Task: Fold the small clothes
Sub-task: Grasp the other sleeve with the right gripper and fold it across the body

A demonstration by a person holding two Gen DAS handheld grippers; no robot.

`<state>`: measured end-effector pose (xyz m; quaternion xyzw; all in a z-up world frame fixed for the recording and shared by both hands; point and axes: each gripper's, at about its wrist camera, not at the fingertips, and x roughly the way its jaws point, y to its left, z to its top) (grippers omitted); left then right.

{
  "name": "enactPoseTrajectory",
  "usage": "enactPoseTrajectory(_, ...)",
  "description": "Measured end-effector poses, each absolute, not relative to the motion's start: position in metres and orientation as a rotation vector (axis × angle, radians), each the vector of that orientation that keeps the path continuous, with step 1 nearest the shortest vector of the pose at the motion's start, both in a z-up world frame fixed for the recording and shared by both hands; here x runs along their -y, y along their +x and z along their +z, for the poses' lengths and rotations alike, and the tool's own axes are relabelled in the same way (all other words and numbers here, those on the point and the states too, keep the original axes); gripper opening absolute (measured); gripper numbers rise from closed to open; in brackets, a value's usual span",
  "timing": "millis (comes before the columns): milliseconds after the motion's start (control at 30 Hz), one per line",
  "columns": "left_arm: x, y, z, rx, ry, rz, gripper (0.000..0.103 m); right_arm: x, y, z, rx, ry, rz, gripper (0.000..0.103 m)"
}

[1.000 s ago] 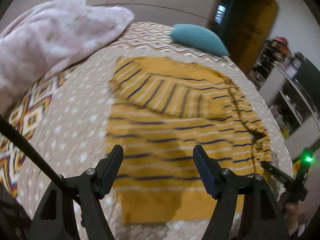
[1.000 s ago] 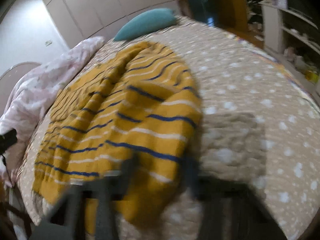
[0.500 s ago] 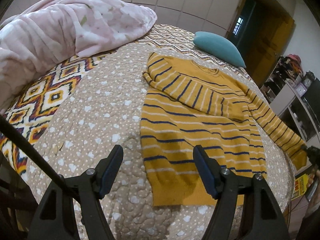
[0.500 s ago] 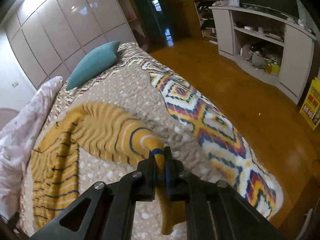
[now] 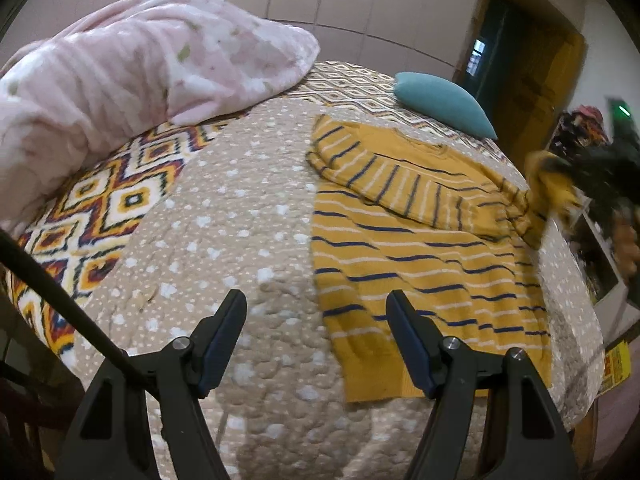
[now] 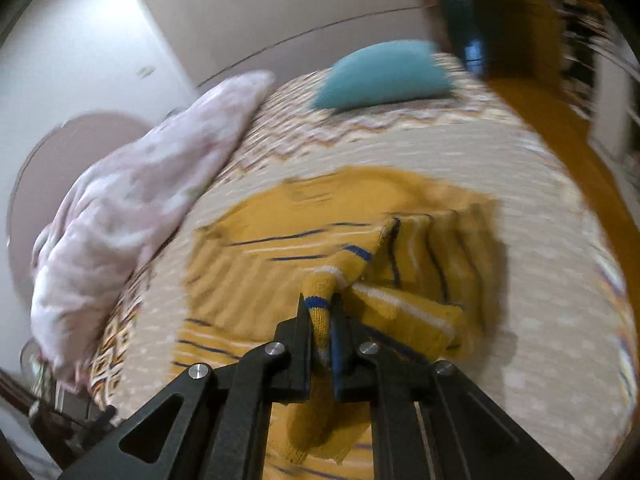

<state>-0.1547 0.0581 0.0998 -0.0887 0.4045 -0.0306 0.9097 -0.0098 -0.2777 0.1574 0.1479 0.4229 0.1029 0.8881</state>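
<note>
A mustard yellow sweater (image 5: 420,248) with navy and white stripes lies flat on the bed, one sleeve folded across its chest. My left gripper (image 5: 316,312) is open and empty, above the bedspread just left of the sweater's hem. My right gripper (image 6: 320,312) is shut on the cuff of the other sleeve (image 6: 316,308) and holds it lifted over the sweater's body (image 6: 280,248). In the left wrist view the right gripper (image 5: 560,176) shows blurred at the far right with the yellow sleeve in it.
The bed has a beige dotted quilt (image 5: 224,232) with a zigzag border. A pink blanket (image 5: 120,80) is heaped at the back left and a teal pillow (image 5: 440,100) lies at the head. Shelves (image 5: 600,240) and a wooden floor (image 6: 580,152) lie off the right side.
My right gripper has carried the sleeve cuff from off the bed's right side back over the sweater. My left gripper stays open and has drifted left, off the hem.
</note>
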Motion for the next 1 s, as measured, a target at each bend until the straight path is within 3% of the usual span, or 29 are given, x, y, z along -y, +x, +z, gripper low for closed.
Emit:
enactPoseTrajectory(200, -0.092, -0.152, 0.087, -0.848, -0.236, -0.008, 0.071, 0.159, 0.082, 0.105, -0.994, 0.23, 0.273, 0.009)
enactPoseTrajectory(400, -0.104, -0.15, 0.077, -0.874, -0.27, -0.005, 0.071, 0.119, 0.129, 0.069, -1.063, 0.311, 0.363, 0.026)
enactPoseTrajectory(533, -0.099, -0.145, 0.071, -0.892, -0.292, -0.036, 0.071, 0.138, 0.105, 0.094, -0.994, 0.292, 0.366, 0.051)
enactPoseTrajectory(567, -0.097, -0.145, 0.07, -0.896, -0.301, -0.052, 0.071, 0.148, 0.096, 0.1, -0.986, 0.289, 0.363, 0.052)
enactPoseTrajectory(767, -0.076, -0.137, 0.062, -0.944, -0.334, -0.128, 0.071, 0.24, 0.021, 0.11, -0.975, 0.253, 0.318, 0.052)
enactPoseTrajectory(1000, -0.054, -0.114, 0.038, -1.04, -0.352, -0.189, 0.071, 0.35, -0.088, 0.072, -1.021, 0.362, 0.2, 0.052)
